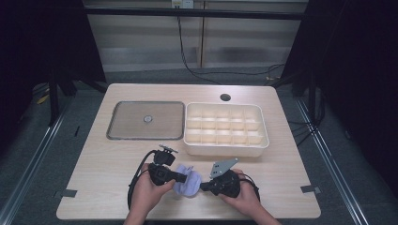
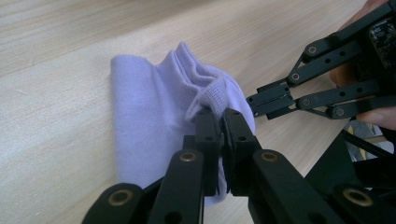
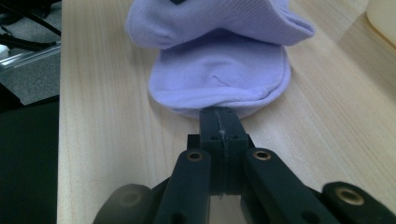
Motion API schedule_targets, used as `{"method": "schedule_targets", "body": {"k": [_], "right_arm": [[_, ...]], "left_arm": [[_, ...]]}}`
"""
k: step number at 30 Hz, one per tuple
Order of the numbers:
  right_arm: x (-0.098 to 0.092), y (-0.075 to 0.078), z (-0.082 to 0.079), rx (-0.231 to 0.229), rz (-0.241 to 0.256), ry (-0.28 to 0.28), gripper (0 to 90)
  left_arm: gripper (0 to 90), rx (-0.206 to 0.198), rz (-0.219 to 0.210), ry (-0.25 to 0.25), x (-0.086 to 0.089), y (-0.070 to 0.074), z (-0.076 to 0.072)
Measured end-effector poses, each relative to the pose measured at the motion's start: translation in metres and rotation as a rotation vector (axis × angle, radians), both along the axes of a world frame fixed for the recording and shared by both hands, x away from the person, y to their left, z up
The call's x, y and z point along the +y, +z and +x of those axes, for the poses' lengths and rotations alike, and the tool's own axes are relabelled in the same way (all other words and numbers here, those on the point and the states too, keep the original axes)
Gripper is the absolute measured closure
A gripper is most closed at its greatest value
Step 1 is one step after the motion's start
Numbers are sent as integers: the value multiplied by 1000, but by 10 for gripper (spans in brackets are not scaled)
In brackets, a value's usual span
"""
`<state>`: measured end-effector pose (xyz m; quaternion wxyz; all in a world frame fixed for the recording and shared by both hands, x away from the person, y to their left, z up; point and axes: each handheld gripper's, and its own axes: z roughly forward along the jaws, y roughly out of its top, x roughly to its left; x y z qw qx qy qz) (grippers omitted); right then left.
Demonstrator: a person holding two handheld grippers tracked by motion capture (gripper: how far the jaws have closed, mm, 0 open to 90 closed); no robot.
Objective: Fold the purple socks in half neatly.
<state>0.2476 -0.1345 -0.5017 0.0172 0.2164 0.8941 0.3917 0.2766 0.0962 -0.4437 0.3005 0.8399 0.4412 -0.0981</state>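
At the bottom centre of the high view, a person's two hands each hold a black gripper over a pale wooden surface (image 1: 103, 164). Between them lies a small lilac sock (image 1: 187, 182), folded and partly bunched, resting on the surface near its front edge.

The left gripper (image 2: 220, 122) has its jaws pressed together on the ribbed cuff of the sock, at the lower centre of the left gripper view. The right gripper (image 3: 220, 122) is closed as well, its tip pinching the rounded near edge of the sock in the middle of the right gripper view (the fabric disappears between the jaws there).

The step in hand looks like folding or straightening the sock. To do it well, both grips should hold firm while the hands move evenly, keeping the cloth low to the surface so the layers lie flat rather than bunch.

Farther back, in the middle of the high view, a white tray with compartments (image 1: 263, 140) sits at the right, and a flat grey lid (image 1: 126, 122) lies at its left.
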Motion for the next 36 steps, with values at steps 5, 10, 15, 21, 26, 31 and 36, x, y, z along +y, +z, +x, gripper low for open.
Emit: {"method": "schedule_targets", "body": {"k": [5, 10, 15, 21, 26, 31, 36], "right_arm": [[0, 0, 0, -1, -1, -1, 900], [0, 0, -1, 1, -1, -4, 900], [0, 0, -1, -1, -1, -5, 900], [0, 0, -1, 0, 1, -4, 900], [0, 0, -1, 0, 1, -5, 900], [0, 0, -1, 0, 1, -5, 900], [0, 0, -1, 0, 1, -4, 900]], "left_arm": [[859, -3, 7, -6, -2, -2, -1], [857, -6, 12, -15, -4, -4, -2], [856, -8, 17, -27, -7, -6, -4], [855, -4, 23, -42, -11, -8, -5], [853, -2, 25, -50, -14, -12, -6], [853, 1, 31, -61, -15, -14, -6], [853, 3, 32, -60, -16, -15, -7]]}}
